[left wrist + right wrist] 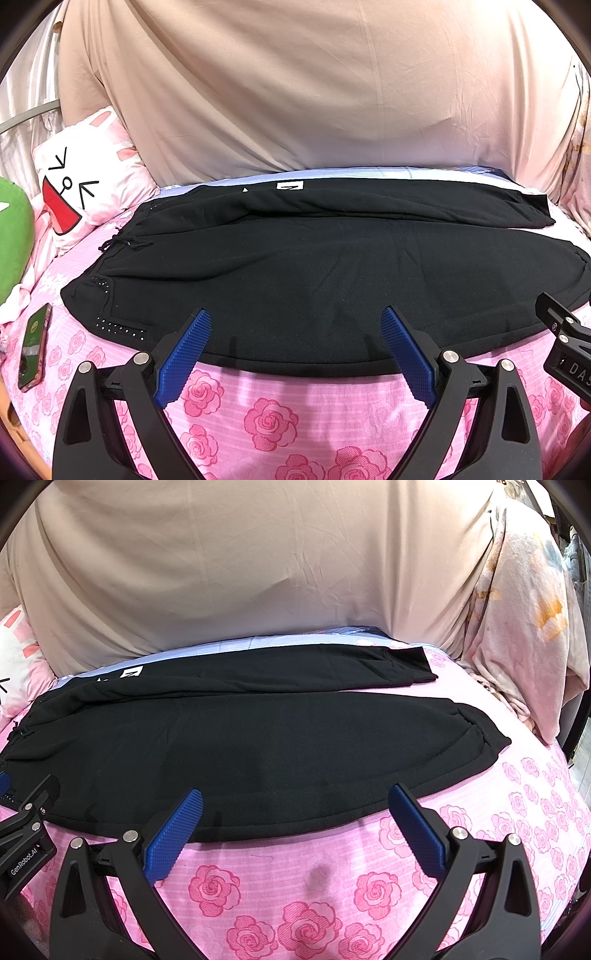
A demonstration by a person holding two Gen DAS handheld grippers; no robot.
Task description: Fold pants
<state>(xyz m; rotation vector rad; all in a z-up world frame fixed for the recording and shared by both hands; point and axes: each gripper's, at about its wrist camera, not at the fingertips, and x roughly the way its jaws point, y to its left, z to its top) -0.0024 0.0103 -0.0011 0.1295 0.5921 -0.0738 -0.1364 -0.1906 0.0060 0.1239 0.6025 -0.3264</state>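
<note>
Both tongs, left point(295, 332) and right point(295, 810), gape empty above pants point(314, 266); I risk pinching bedsheet point(273, 417) too.

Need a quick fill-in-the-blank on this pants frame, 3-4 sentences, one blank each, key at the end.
1. The pants lying flat on the bedsheet are ____ in colour.
2. The bedsheet is pink with a printed pattern of ____.
3. Both the left gripper and the right gripper have their blue fingers spread ____, holding nothing.
4. The phone lies near the ____ end of the pants, by the drawstring.

Missing words: black; roses; open; waistband
</note>
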